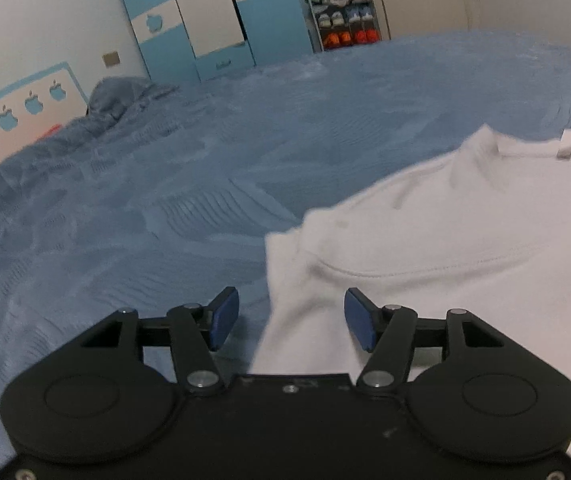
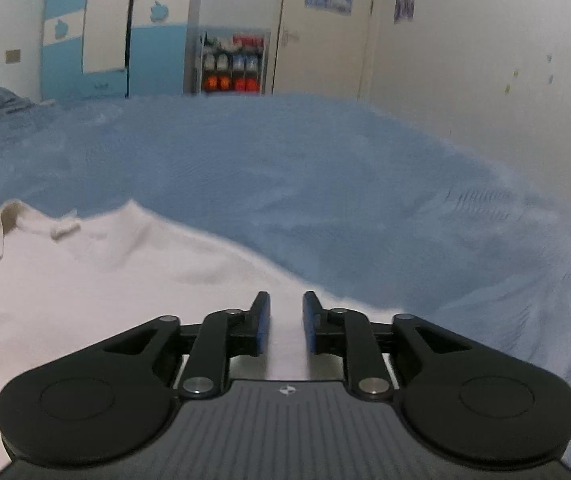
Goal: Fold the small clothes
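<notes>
We see a white top (image 1: pixel 465 240) spread flat on the blue bed (image 1: pixel 185 200), its collar with a small tag at the far end, a stitched seam curving across it

A big bed (image 2: pixel 285 168) with a fuzzy blue blanket fills the room, with a blue-and-white wardrobe (image 1: pixel 205 20), a shoe rack (image 1: pixel 341 20) and white walls (image 2: pixel 485 60) behind it.
</notes>
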Tool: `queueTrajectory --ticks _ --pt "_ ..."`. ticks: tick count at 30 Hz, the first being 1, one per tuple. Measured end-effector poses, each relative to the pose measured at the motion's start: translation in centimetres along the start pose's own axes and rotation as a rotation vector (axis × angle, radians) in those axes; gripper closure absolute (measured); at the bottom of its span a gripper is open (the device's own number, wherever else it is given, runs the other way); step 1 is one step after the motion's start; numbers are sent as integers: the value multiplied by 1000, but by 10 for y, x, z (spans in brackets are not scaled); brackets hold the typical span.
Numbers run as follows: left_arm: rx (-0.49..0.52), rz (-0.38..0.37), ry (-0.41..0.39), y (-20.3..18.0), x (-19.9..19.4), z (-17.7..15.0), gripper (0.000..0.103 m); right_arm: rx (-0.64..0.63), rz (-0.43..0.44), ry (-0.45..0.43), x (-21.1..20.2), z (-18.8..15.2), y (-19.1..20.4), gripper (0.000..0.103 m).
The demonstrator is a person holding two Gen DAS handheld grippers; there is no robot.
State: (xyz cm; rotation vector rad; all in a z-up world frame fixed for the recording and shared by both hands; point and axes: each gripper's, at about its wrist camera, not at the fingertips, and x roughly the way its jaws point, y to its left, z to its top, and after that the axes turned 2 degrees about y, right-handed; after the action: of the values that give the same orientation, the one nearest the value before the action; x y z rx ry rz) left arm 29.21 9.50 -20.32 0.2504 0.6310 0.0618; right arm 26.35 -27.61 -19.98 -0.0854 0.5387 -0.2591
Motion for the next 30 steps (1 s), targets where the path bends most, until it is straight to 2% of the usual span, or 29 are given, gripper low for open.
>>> queueTrajectory --ticks 1,3,5,7,13,17,20,23,25,28,30 --pt "-2 8 -11 4 -3 1 42 -23 -31 -21 -3 1 -1 64" --pt "-10 6 -14 9 -3 3 42 -55 -58 -29 -2 1 -5 63" --pt "-1 4 7 10 9 2 41 -62 -75 26 15 -2 -10 64" --pt "23 -11 16 8 21 -8 37 -23 -49 89 35 -8 -17 64" --pt "5 3 -1 8 23 -14 34 14 -26 87 37 -9 -21 64" --pt "24 30 1 4 3 -4 36 9 -30 94 23 1 -25 64" --pt "57 -11 21 -3 -20 1 36 -53 -43 102 8 7 -17 64" --pt "89 -41 -10 -9 -48 -1 36 -92 -3 69 -18 8 -10 64" --pt "93 -66 -9 -11 -57 -8 36 -96 19 70 -26 6 -8 64" --pt "189 -65 17 -23 -41 -36 34 -81 34 118 -14 -6 -6 64" --pt "125 -86 -5 -18 -37 -46 33 -58 12 132 2 -22 -9 61"
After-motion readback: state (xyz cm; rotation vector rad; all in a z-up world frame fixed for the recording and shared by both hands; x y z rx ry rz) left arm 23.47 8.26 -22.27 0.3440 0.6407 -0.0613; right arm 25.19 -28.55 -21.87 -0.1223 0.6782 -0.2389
